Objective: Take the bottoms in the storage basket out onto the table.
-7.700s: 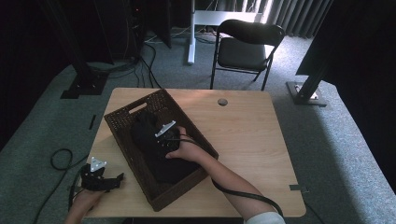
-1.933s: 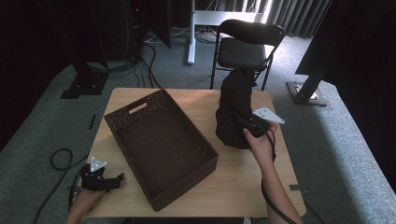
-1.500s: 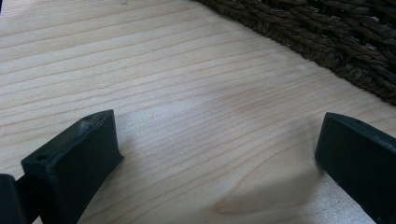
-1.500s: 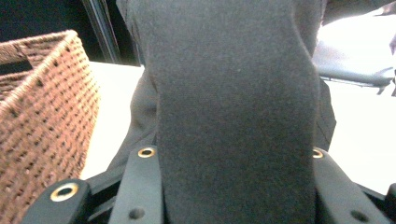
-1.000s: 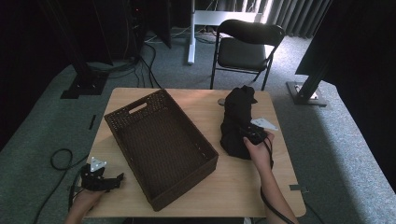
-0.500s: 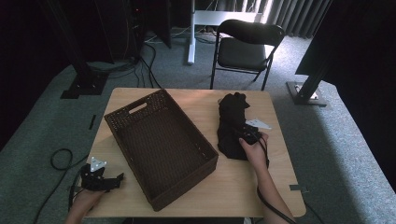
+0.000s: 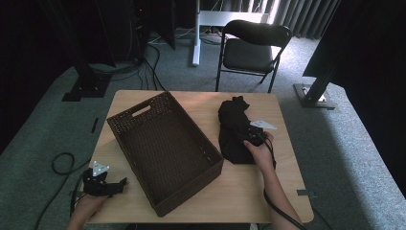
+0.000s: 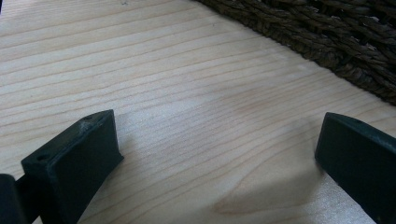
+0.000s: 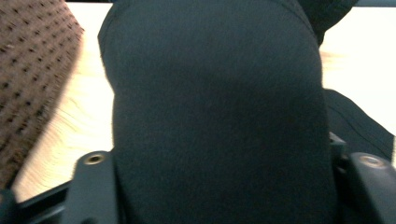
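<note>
Releasing the black garment (image 7: pixel 235 134) near the table's (image 7: pixel 239 191) right edge, my right gripper (image 7: pixel 253 139) has just been opening, cloth between its jaws; the left gripper (image 7: pixel 103 184), wide open and empty, rests near the front-left corner beside the wicker basket (image 7: pixel 165 148).

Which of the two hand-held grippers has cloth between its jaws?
The right hand-held gripper: the black garment bulges between its jaws. The left hand-held gripper has bare table between its jaws.
</note>
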A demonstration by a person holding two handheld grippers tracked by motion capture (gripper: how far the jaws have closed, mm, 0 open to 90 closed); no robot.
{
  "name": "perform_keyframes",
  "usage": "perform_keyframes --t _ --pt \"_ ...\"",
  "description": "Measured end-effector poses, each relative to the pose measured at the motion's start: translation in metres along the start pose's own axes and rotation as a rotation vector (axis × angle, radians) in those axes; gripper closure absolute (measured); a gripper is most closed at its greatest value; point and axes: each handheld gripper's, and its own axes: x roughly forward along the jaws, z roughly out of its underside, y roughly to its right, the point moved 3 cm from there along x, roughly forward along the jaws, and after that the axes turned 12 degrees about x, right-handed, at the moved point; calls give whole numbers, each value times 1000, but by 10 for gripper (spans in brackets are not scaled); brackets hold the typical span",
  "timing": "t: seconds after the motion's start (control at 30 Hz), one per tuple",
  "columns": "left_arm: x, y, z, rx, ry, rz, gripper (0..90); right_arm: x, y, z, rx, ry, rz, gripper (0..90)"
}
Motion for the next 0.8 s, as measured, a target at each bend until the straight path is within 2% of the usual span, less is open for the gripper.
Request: perform_keyframes --t 0.1,0.13,0.17,0.2,0.27,0.47,0.53,0.8 --pt "0 0 0 0 0 0 0 -1 0 -2 22 16 -47 238" --pt "0 0 0 0 0 0 0 -1 0 -2 22 16 -47 238" --pt "0 0 0 0 0 0 0 -1 0 -1 -4 15 -63 238" --pt "0 0 0 0 0 0 0 -3 2 -1 -87 -24 -63 213" --pt "0 0 0 0 0 0 0 -3 2 -3 -39 -13 -76 205" --pt "0 0 0 0 0 0 0 -7 3 -4 -105 -33 -78 198" --pt "0 0 0 0 0 0 0 -8 3 -6 -93 -23 -93 174" --pt "0 0 0 0 0 0 0 -17 1 -12 -134 5 -135 132"
